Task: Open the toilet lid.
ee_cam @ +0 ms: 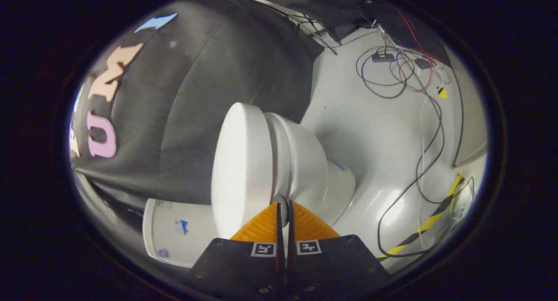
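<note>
Hanging along the floor's left edge: the black cloth wall (183, 118), reaching down to the toilet.

Standing against that wall, at the back edge of the floor: the white tank (174, 231), just behind the lid.

Lying closed over the bowl: the toilet lid (242, 170), showing as a broad white disc, because the camera is rolling to its side. Facing left with its flat top, and running its long axis from the tank toward the front rim.

Pointing forward into the seam between lid and bowl: the tool (283, 214), with its fingers (261, 227) drawn narrow and only a thin slit staying open between them. Showing a small grey edge right at the tips; probably the lid's rim, but not telling clearly whether both fingers are pressing on it.

Sitting just right of the tips: the toilet bowl (309, 161), touching the lid from below.

Spreading further right: the white floor (370, 131), carrying loose cables (405, 74) near its far corner and a yellow-black striped tape (431, 220) near its right edge.

Judging the coming move: lifting the rim away from the bowl, toward the tank, so swinging left in this view.
</note>
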